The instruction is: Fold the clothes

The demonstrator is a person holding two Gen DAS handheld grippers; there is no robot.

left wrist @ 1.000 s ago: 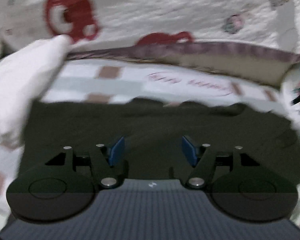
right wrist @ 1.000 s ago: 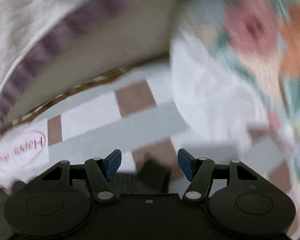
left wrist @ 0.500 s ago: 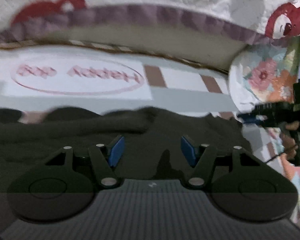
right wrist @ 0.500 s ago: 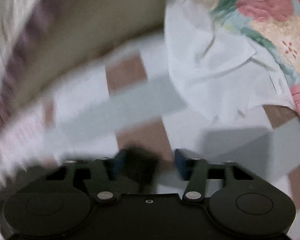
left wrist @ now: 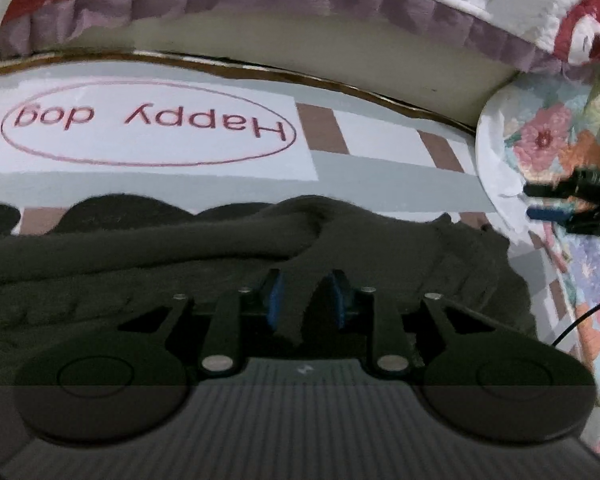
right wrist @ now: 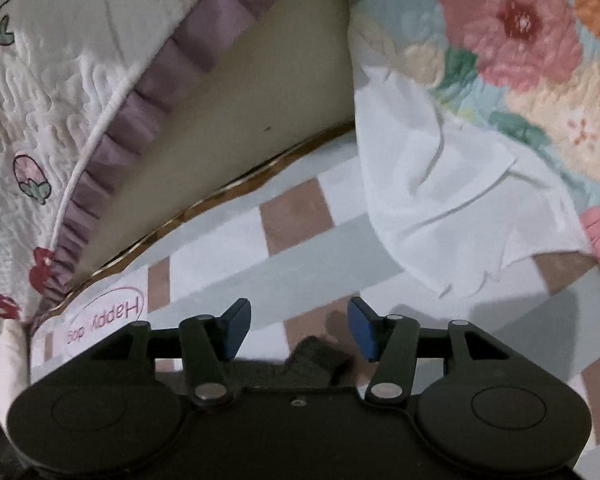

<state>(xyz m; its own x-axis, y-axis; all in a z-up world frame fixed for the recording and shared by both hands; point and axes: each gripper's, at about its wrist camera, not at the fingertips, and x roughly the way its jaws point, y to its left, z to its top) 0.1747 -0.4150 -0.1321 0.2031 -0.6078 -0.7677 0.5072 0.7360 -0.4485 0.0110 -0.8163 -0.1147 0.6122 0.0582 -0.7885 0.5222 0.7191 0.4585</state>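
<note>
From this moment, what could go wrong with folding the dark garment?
1. The left gripper has been closing on a raised ridge of the dark garment; it may catch only a thin pinch, which could slip out when lifted.
2. The right gripper has just opened, and only a small dark corner lies between its jaws, so that side may stay behind.
3. The white cloth lies close and could be caught too.
</note>
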